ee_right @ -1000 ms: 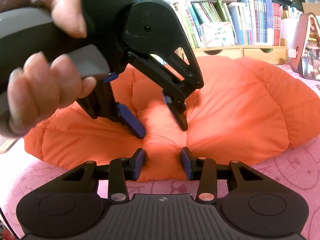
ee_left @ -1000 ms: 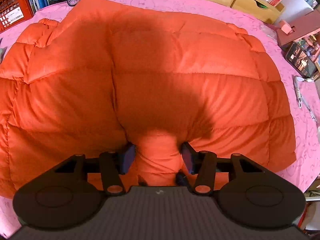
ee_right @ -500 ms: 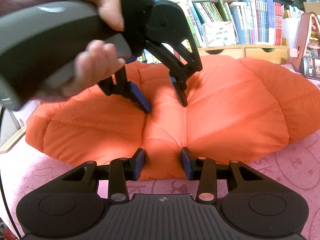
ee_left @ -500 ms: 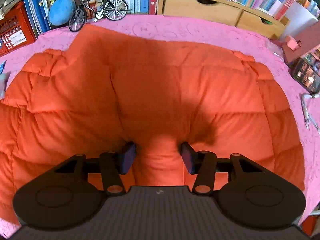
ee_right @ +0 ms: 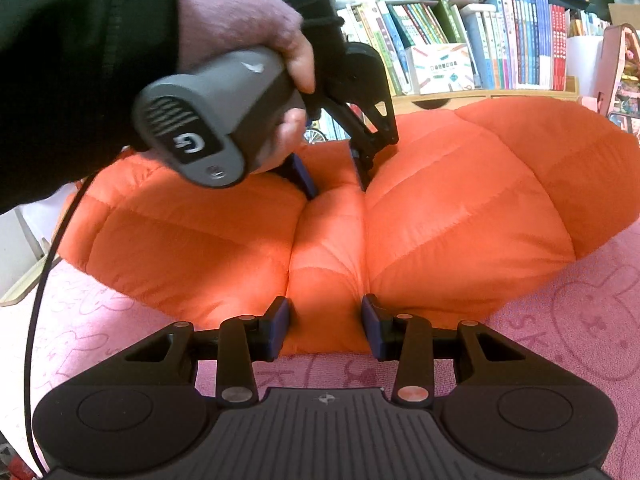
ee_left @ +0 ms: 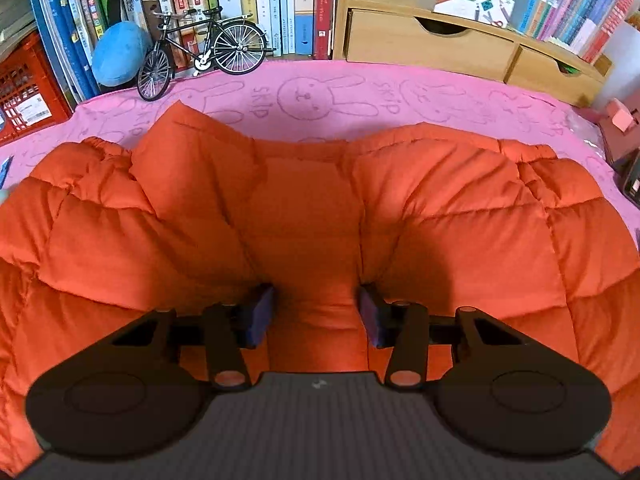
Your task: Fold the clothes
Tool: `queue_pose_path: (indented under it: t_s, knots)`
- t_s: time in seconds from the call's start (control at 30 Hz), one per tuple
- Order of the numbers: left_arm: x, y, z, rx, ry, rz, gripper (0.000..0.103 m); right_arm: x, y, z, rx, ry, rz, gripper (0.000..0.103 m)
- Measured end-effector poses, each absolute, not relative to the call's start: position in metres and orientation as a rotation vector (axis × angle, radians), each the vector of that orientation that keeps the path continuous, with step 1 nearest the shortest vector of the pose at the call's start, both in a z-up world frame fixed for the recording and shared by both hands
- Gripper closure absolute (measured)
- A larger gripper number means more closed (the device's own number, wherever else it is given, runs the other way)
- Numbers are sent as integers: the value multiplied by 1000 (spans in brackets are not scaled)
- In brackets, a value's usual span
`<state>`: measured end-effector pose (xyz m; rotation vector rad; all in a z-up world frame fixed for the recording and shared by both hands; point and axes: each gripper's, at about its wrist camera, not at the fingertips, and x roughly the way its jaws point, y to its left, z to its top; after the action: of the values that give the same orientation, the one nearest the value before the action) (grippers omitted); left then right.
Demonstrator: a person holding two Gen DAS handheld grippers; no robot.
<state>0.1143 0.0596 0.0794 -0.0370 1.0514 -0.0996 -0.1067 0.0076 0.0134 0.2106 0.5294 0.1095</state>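
Observation:
An orange puffer jacket [ee_left: 460, 220] lies spread on a pink rabbit-print cloth [ee_left: 320, 92]. My left gripper [ee_left: 316, 314] is shut on a raised ridge of its padding, and the fabric bulges between the blue pads. In the right wrist view the same jacket [ee_right: 460, 220] fills the middle. My right gripper [ee_right: 325, 326] is shut on the jacket's near edge. The pinched ridge runs from there back to the left gripper [ee_right: 334, 180], which a person's hand [ee_right: 240, 28] holds tilted down onto the jacket.
A model bicycle [ee_left: 200, 56], a blue plush ball [ee_left: 120, 52] and a red crate [ee_left: 24, 88] stand at the back left. Wooden drawers [ee_left: 432, 44] and rows of books line the back. A black cable [ee_right: 36, 300] hangs at the left.
The left gripper has moved away from the right gripper, further back over the jacket, and tilted up so more of the shelf shows. The ridge between them has lengthened. The right gripper stayed put.

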Motion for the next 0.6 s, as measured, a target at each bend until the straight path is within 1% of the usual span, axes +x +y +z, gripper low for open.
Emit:
queue_pose_path:
  t_s: [0.13, 0.3, 0.47, 0.6]
  knots:
    - [128, 62, 76, -67, 1055, -101, 58, -104, 6, 9, 207, 530, 110, 62]
    - [144, 68, 74, -99, 1046, -115, 57, -126, 15, 6, 204, 529, 112, 62]
    - [163, 77, 77, -179, 1039, -73, 56, -125, 14, 16, 220, 496, 106, 62]
    - [145, 65, 87, -92, 1023, -112, 57, -124, 13, 25, 234, 468, 101, 61]
